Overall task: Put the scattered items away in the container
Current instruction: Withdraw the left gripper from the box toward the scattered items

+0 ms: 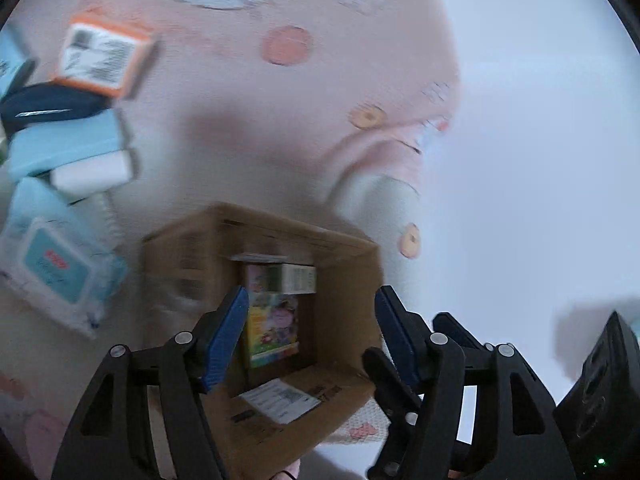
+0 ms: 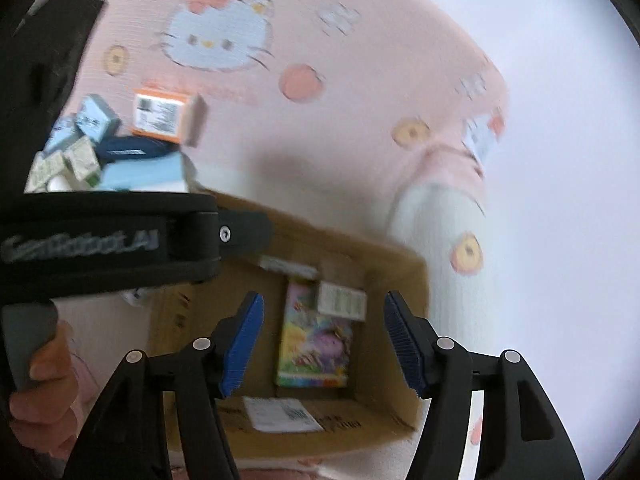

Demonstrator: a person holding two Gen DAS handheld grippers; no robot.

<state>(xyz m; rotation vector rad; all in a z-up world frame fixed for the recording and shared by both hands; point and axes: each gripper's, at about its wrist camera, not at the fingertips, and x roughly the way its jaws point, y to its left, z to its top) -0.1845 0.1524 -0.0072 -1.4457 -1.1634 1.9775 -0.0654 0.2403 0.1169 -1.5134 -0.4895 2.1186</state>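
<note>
An open cardboard box (image 1: 352, 276) (image 2: 400, 280) lies on a pink blanket. Inside it are a colourful pack (image 1: 274, 320) (image 2: 316, 348) and a small white carton (image 1: 298, 278) (image 2: 342, 300). My left gripper (image 1: 310, 308) hangs open above the box mouth with nothing between its blue pads. My right gripper (image 2: 324, 308) is open over the same box, also with nothing in it. Scattered items lie to the left: an orange box (image 1: 100, 56) (image 2: 160, 114), a dark blue object (image 1: 48, 108), a light blue box (image 1: 68, 144) and a wipes pack (image 1: 56, 268).
The pink blanket (image 2: 340, 128) has a cartoon cat print, with a white surface (image 1: 540, 160) to its right. In the right wrist view the left tool's black housing (image 2: 100, 240) and a hand (image 2: 44, 380) fill the left side. Several small green-white cartons (image 2: 68, 164) sit in the pile.
</note>
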